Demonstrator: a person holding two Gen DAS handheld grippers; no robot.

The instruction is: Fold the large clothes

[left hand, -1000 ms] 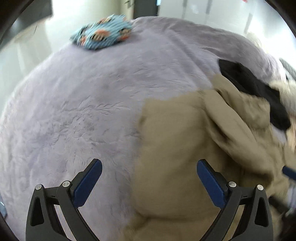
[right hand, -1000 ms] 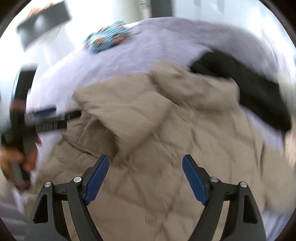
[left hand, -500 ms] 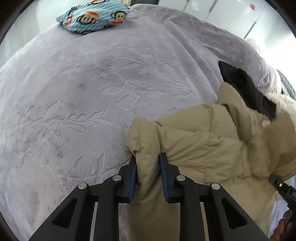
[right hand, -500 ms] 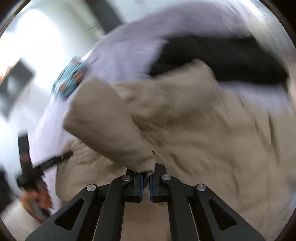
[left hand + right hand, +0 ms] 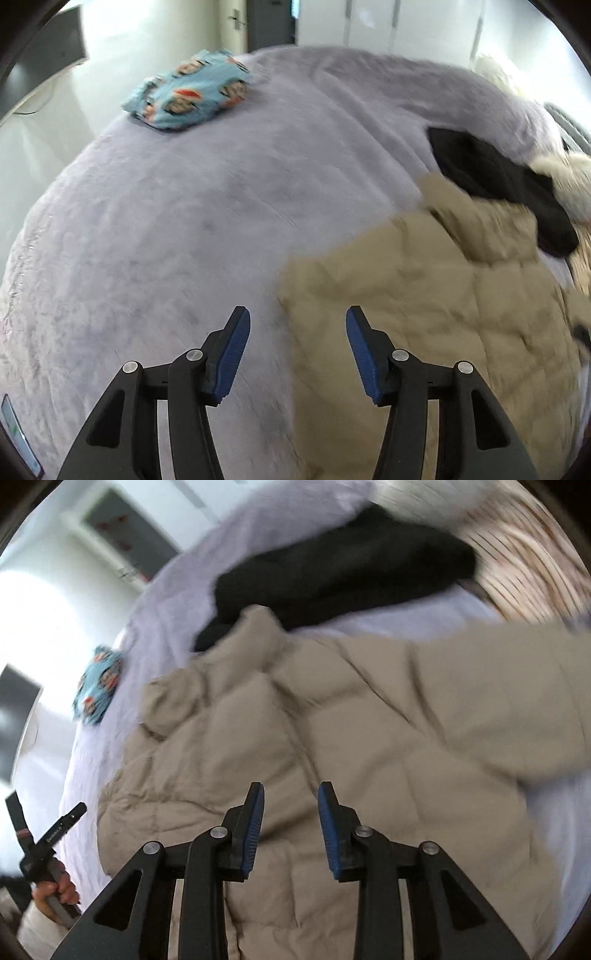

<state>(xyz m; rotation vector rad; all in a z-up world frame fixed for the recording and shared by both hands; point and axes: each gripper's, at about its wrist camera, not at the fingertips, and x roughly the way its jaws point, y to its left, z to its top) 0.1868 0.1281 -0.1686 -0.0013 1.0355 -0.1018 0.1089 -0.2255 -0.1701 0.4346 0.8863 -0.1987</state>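
A tan quilted puffer jacket (image 5: 424, 314) lies spread on a lilac plush bed cover (image 5: 184, 221). In the right wrist view the jacket (image 5: 332, 720) fills the middle, collar toward the back. My left gripper (image 5: 297, 332) is open and empty, above the jacket's left edge. My right gripper (image 5: 290, 805) is open and empty, just above the jacket's body. The left gripper also shows at the lower left of the right wrist view (image 5: 51, 834), held in a hand.
A black garment (image 5: 498, 184) lies behind the jacket's collar; it also shows in the right wrist view (image 5: 332, 568). A blue monkey-print folded cloth (image 5: 188, 96) sits at the bed's far left. A cream fluffy item (image 5: 569, 177) lies at the right.
Half a second ago both grippers were shut on folds of the jacket. Both have opened and let go, and the jacket lies flatter. Both grippers have pulled back.
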